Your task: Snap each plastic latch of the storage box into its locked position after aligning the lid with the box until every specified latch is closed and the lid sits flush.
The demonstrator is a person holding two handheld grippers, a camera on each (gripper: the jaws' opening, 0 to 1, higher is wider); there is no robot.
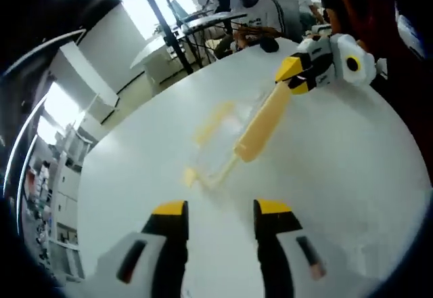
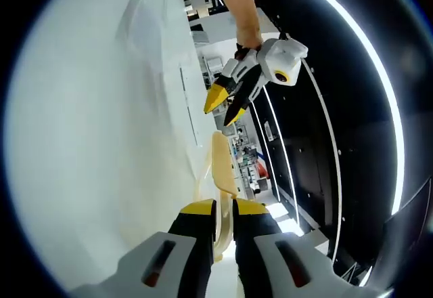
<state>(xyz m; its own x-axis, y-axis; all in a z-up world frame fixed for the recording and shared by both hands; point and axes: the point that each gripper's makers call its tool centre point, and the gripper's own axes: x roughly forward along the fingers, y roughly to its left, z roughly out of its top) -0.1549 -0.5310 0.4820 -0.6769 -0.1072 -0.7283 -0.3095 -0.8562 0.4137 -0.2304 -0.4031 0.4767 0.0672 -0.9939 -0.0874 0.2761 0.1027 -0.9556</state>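
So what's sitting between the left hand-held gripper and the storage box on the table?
Nothing: in the left gripper view, bare white table separates the open left hand-held gripper from the clear storage box with its yellow latches.

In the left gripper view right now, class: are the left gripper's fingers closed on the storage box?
No. The left gripper has its fingers spread apart above bare table, short of the clear storage box.

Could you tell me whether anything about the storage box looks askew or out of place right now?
Yes: the yellow lid is tilted up off the clear box on the white table, pinched at one end by the right tool, so it isn't flush.
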